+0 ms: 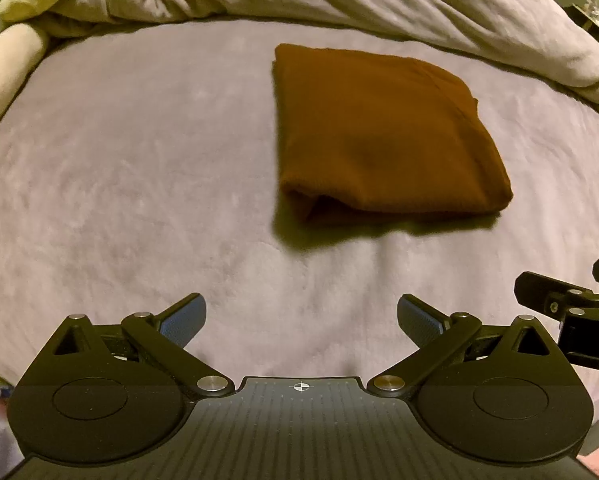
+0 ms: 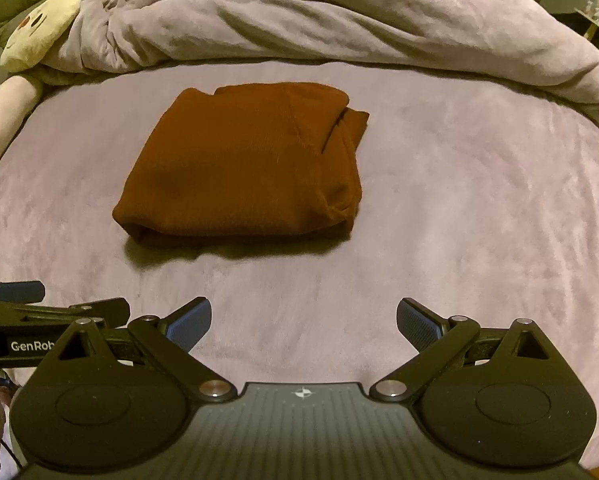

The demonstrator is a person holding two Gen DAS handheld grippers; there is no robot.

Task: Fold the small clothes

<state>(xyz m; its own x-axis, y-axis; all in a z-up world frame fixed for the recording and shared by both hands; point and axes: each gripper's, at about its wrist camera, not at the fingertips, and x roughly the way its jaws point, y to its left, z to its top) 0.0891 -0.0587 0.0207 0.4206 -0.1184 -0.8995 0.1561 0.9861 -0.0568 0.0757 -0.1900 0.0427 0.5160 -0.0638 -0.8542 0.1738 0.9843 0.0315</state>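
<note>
A rust-brown garment lies folded into a compact rectangle on the grey bed cover; the right wrist view shows the same garment left of centre, with a loose flap at its far right corner. My left gripper hovers open near the bed's front, well short of the garment, with nothing between its blue pads. My right gripper is open too, equally far back and empty. Each gripper shows at the edge of the other's view: the right one and the left one.
A bunched grey duvet runs along the far side of the bed. A pale yellow plush pillow and a cream bolster lie at the far left. Flat cover surrounds the garment on all sides.
</note>
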